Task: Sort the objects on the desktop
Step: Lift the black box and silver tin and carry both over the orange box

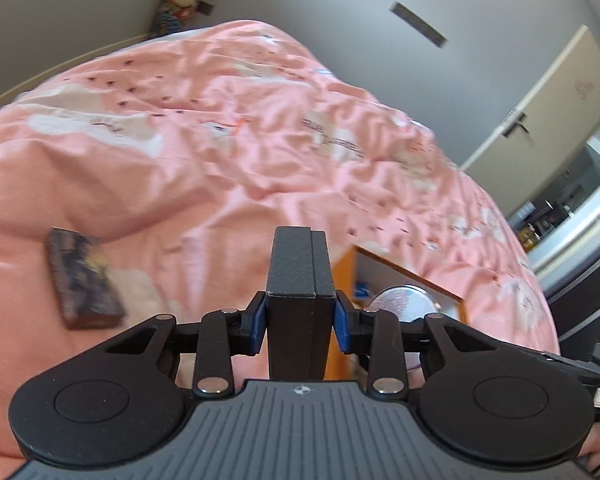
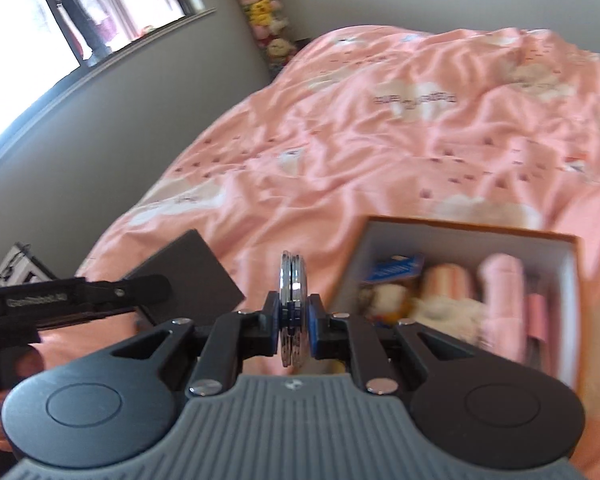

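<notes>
My left gripper (image 1: 300, 322) is shut on a black rectangular box (image 1: 300, 276) and holds it upright above the pink bed. The box also shows in the right wrist view (image 2: 188, 272), at the left beside the left gripper's arm. My right gripper (image 2: 294, 320) is shut on a round silver compact mirror (image 2: 293, 280), held edge-on. The mirror shows in the left wrist view (image 1: 404, 300) just right of the black box. An orange storage box (image 2: 572, 248) with white inside lies open on the bed, to the right of the mirror.
The storage box holds pink rolled items, a blue packet and a plush toy (image 2: 384, 296). A dark patterned rectangular block (image 1: 82, 280) lies on the pink duvet (image 1: 220, 140) at the left. A window and a stack of plush toys (image 2: 264, 12) stand beyond the bed.
</notes>
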